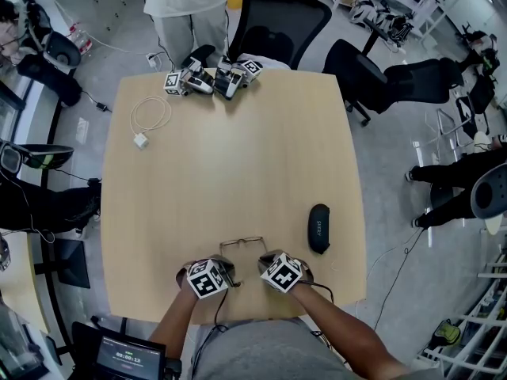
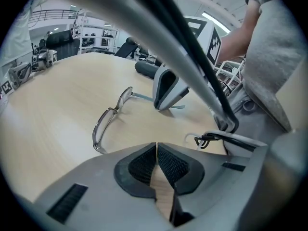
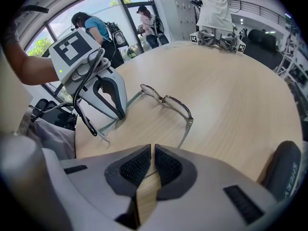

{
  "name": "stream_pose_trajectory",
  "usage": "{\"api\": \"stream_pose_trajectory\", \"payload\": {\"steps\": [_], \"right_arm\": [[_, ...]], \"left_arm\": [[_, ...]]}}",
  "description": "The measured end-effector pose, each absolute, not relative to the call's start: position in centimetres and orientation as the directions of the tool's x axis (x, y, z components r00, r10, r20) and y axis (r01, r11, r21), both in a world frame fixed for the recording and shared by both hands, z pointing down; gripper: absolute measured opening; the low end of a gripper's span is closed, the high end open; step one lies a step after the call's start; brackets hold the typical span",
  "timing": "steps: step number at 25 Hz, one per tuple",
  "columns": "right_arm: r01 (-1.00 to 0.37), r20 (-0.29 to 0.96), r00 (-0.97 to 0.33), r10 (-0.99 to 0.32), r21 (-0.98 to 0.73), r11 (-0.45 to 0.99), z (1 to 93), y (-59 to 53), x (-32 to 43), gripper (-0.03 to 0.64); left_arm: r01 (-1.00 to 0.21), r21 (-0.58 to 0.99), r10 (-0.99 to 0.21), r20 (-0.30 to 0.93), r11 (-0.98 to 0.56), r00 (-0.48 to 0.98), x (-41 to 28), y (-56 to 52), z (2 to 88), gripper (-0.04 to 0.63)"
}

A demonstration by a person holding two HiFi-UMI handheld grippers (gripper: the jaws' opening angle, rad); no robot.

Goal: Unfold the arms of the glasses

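Thin metal-framed glasses (image 1: 242, 244) lie lenses-up-edge on the wooden table (image 1: 238, 157), near its front edge, with both arms swung out. My left gripper (image 1: 230, 269) is shut, its tips pinched on the left arm; the right gripper view shows that arm running through those tips (image 3: 120, 115). My right gripper (image 1: 264, 263) is shut on the other arm, seen from the left gripper view at its tips (image 2: 159, 107). In each gripper's own view the pads (image 2: 144, 163) (image 3: 166, 165) meet, and the near arm of the glasses (image 2: 111, 113) (image 3: 168, 102) disappears behind them.
A black glasses case (image 1: 318, 228) lies just right of my right gripper. At the far edge sit spare grippers (image 1: 214, 76) and a coiled white cable with a plug (image 1: 149, 115). A person (image 1: 186, 6) and office chairs (image 1: 285, 18) stand beyond the table.
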State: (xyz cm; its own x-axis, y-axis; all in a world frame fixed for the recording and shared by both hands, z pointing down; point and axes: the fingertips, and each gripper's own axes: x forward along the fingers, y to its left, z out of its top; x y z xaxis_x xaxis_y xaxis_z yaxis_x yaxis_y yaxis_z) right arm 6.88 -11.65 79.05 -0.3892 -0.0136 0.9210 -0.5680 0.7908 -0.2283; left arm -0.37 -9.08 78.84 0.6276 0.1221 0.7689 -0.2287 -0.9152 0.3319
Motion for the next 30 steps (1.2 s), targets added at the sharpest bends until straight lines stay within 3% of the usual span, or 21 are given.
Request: {"api": "stream_pose_trajectory", "payload": {"steps": [18, 30], "right_arm": [[-0.584, 0.914, -0.405, -0.017, -0.244, 0.774, 79.0, -12.0, 6.5, 0.031], [-0.572, 0.845, -0.521, -0.12, -0.242, 0.784, 73.4, -12.7, 5.2, 0.031]], "left_arm": [[-0.245, 0.407, 0.134, 0.708, -0.88, 0.693, -1.7, -8.0, 78.3, 0.009], [-0.367, 0.371, -0.031, 0.666, -0.853, 0.746, -2.6, -8.2, 74.0, 0.009]]}}
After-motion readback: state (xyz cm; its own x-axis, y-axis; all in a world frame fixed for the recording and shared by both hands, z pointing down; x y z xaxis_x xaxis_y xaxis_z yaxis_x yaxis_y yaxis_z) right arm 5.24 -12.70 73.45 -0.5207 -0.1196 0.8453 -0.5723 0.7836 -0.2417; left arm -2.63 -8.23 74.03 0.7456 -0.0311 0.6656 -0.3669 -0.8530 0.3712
